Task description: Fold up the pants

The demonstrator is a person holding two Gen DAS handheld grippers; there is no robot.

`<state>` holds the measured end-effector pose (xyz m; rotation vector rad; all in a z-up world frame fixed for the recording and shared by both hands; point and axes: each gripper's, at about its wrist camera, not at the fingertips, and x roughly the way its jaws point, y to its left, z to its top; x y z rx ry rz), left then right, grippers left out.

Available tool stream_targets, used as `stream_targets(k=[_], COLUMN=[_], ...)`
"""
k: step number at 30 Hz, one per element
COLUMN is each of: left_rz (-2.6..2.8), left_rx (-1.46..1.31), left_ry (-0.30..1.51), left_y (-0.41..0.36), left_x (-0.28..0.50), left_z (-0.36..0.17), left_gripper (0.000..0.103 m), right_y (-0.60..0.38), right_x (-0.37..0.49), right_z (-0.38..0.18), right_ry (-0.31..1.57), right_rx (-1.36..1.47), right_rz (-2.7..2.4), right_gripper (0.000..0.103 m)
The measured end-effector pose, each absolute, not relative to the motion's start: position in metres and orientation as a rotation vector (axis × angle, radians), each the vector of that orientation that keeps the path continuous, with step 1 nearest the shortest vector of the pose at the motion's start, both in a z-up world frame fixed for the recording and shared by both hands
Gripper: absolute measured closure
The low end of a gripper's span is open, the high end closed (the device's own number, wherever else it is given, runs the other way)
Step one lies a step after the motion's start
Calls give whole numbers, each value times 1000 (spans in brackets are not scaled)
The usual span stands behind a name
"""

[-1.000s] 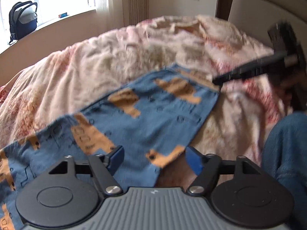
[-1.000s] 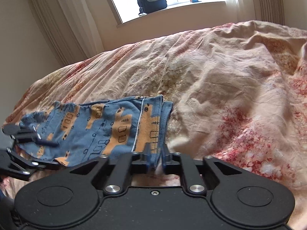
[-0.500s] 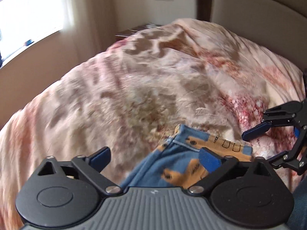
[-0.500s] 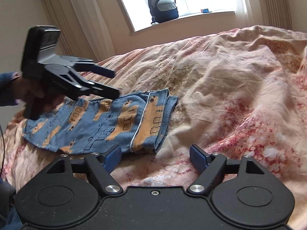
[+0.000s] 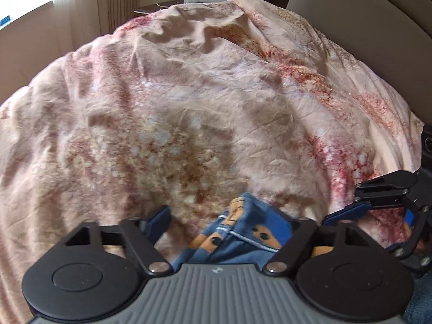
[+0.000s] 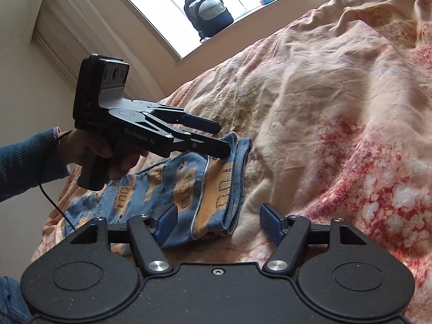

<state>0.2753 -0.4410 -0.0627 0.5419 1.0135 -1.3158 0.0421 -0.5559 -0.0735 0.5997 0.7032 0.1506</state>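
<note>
While the pants [image 6: 205, 189] lie folded on the bedspread [image 6: 337, 102], both claws are above them and grip nothing. Nearest to the camera, the right gripper [image 6: 218, 220] has its jaws narrowing, with the near end of the folded edge between the pads but not pressed. A little further, the left gripper [image 5: 232, 222] also narrows its jaws over the far end of the same edge, and no pad touches the cloth. The fabric looks thin, light and soft, so I judge it will sag and slide if taken by one layer only; it is better to pinch all layers together at the thick folded edge, one claw at each end. Beyond the pants the bedspread is wrinkled but free up to the window sill with the backpack [image 6: 209, 10], so there is room to fold toward that side.
</note>
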Motion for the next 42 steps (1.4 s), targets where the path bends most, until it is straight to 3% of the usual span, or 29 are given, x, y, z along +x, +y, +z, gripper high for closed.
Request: stream_targets(k=[1,3,7,9,15,17,18,20,21,22,23,24,28,31,32,34,37,42], left_rz=[-1327,-1332,-1317,-1351,-1339,-1330,-1329,-1327,-1325,-1333,-1344,-1346,-1317,-1305,-1305,-1281,-1282,-1318], left_rx=[533,538,605,560,606,631,643,645,629,604,584,572,534,524,505,442,419,472], left_ry=[1032,1037,925,883,898,894,881,888,896,904,914,928,1088,1241,1247,1289,1263,1100], left_y=[-442,-446,-449,-448,-459,-462,-461,-459,-457,-453,-449,-446,-440,-438,-436,-433,-432,-437], left_x=[274,268,250,249,245,240,239,241,244,248,253,258,278,288,290,297,295,271], left_z=[-63,-62,-49,-35,-44,-53,-56,-54,-51,-46,-43,-41,-51,-70,-71,-71,-63,-36], left_gripper=[51,67,83,94,94,92,83,52,29,21,21,21,21,33,36,63,82,89], right_y=[-553,-547,-538,-534,-539,-539,-540,-548,-552,-556,-559,-561,-562,-555,-553,-551,-549,-545], right_x=[42,42,40,36,27,29,29,27,25,23,23,24,38,49,51,52,49,35], right_z=[-73,-73,-74,-67,-64,-74,-76,-78,-77,-77,-76,-75,-75,-81,-83,-85,-81,-58], right_ry=[704,706,705,672,654,685,687,681,674,664,659,660,687,719,731,733,712,632], right_rx=[577,534,494,440,434,446,459,517,546,564,574,578,567,584,592,591,570,465], right_rz=[138,128,134,126,100,95,91,106,115,126,140,148,150,176,183,181,169,124], right_gripper=[38,55,76,92,94,94,91,84,70,62,51,48,50,64,73,78,88,93])
